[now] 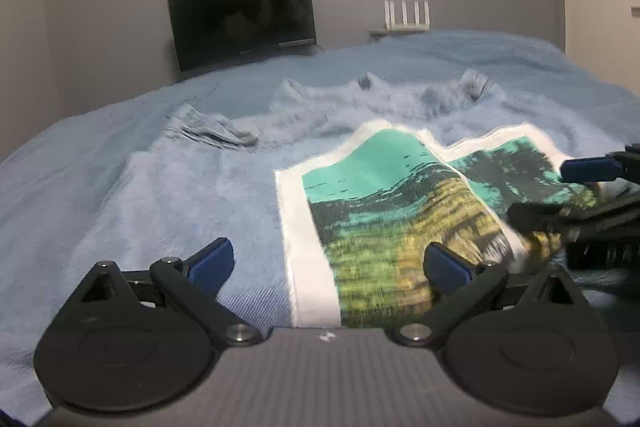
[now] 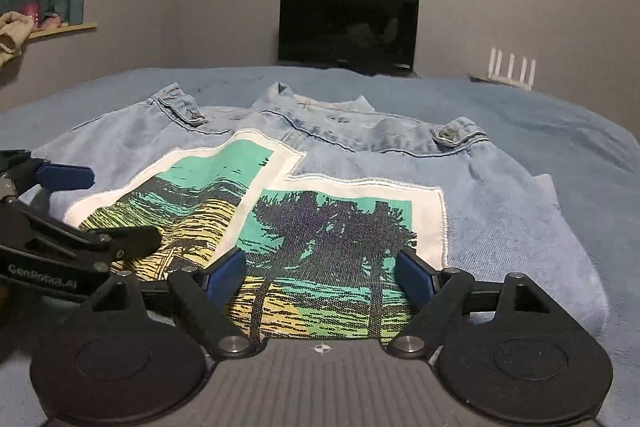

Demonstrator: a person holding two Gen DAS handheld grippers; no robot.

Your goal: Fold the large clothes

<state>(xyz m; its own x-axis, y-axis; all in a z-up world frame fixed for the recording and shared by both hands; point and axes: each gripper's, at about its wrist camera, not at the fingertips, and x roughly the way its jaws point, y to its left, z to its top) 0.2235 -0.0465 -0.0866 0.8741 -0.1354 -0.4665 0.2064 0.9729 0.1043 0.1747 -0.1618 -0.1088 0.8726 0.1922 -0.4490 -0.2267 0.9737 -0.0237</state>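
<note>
I've got the denim jacket point(image 2: 500, 227) lying back-up on the blue bedspread point(image 2: 560, 115), collar at the far side, hem at the near edge right under both tools. Its long axis runs near-to-far, away from me, w/ the two cuffs folded in at the far left and far right by the collar. The printed palm patch point(image 2: 332, 227) sits on the jacket's middle and takes up most of what I see.

Right gripper point(image 2: 320, 279) is spread wide, holding nothing; its blue pads straddle the lower part of the patch, just above the hem. Can't tell if the pads touch the cloth or hang just over it.

Left gripper point(image 1: 328, 263) is also released, nothing btwn the fingers. It sits just left of the right one, w/ the patch's left white border running up btwn its pads and plain denim to its left. In the right wrist view I see it coming in from the left, one finger point(image 2: 64, 175) above the other over the patch's left part, so it's rolled on its side relative to the right tool.

Key relation, as I read it: the hem is nearest both tools, collar farthest, so a hem-to-collar fold means pinching near and carrying far. Each tool is nearer its own half; neither is at a side edge. TV point(image 2: 348, 27) and router point(image 2: 512, 67) sit well beyond the bed.
</note>
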